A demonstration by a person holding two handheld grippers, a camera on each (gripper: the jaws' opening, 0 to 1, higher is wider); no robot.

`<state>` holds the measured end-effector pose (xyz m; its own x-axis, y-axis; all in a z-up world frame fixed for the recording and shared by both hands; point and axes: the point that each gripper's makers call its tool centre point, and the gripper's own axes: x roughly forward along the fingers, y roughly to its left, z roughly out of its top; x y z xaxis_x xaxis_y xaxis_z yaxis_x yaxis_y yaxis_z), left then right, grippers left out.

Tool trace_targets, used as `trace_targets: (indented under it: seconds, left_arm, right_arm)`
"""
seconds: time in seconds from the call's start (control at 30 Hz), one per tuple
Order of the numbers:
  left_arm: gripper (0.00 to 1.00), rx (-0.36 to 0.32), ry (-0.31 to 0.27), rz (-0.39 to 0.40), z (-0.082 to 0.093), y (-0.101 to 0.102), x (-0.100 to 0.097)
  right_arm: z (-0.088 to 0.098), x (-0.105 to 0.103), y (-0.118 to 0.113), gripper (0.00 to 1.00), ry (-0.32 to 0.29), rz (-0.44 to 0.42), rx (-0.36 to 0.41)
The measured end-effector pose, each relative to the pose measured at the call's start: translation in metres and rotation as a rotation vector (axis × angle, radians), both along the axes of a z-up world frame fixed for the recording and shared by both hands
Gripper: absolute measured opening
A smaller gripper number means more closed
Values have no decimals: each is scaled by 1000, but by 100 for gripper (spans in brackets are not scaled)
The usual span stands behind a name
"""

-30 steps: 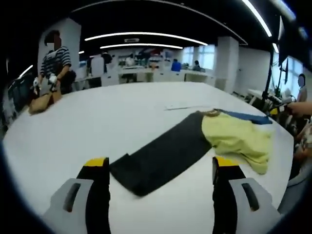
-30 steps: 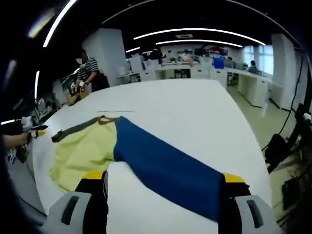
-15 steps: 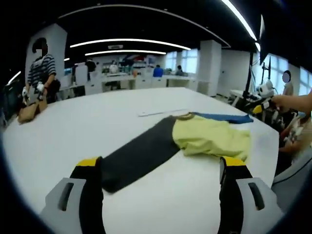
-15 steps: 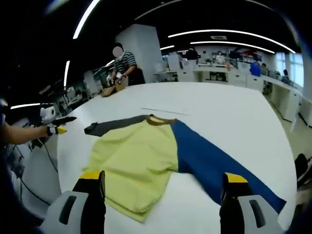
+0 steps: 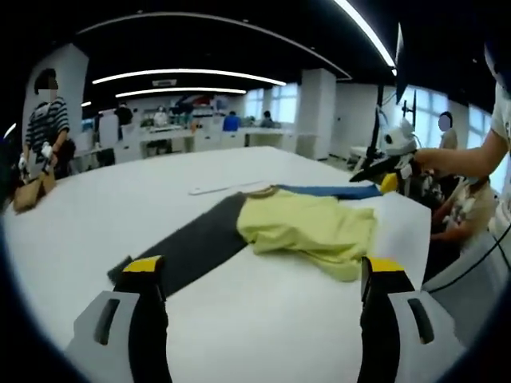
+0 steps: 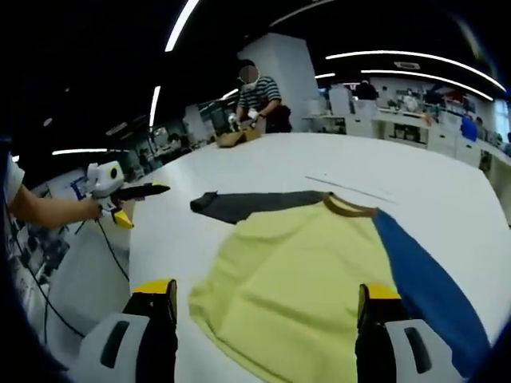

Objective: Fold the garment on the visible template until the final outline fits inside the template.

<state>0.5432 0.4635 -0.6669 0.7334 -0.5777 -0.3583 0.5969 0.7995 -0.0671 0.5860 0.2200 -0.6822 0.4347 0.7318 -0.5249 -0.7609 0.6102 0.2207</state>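
A long-sleeved shirt (image 6: 307, 271) lies spread on a big white table (image 5: 160, 199). Its body is pale yellow, one sleeve (image 5: 188, 251) is dark grey and the other sleeve (image 6: 423, 279) is blue, with a brown collar (image 6: 347, 207) toward the middle of the table. The hem sits close to the table's near edge in the right gripper view, and the yellow body looks rumpled there rather than flat. A thin pale strip (image 5: 219, 189) lies on the table just beyond the collar; no template outline can be made out.

The left gripper (image 5: 259, 279) hovers above the table with its jaws spread wide and nothing between them, the end of the grey sleeve just beside its left jaw. The right gripper (image 6: 267, 307) is likewise wide apart and empty, hanging over the hem of the yellow body.

The shirt looks like thin, soft knit: light, limp, and likely to drag and wrinkle if pulled across the table. It should be pinched at edges with a fair bite of cloth, probably a sleeve cuff or a hem corner, and lifted before carrying it over. Folding has not visibly begun; both sleeves are still stretched out.

Other people (image 6: 257, 100) stand at the far edge of the table.
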Motion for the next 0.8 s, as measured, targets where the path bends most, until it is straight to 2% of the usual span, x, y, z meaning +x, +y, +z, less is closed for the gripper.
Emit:
trace_targets:
  seconds: [0.27,0.5,0.8]
  left_arm:
    - [95,-3,17,-35,-2,-4,-15]
    - [95,1,20,-45,-4,-4,-24]
    - [92,7,40,-51,-9,-8,-37]
  right_arm:
    - [-13,-11,49,83,-21,116,-39]
    - [-26,-19,75,78,-27,179,-69]
    - [-55,-32,106,67,-12,235,-116]
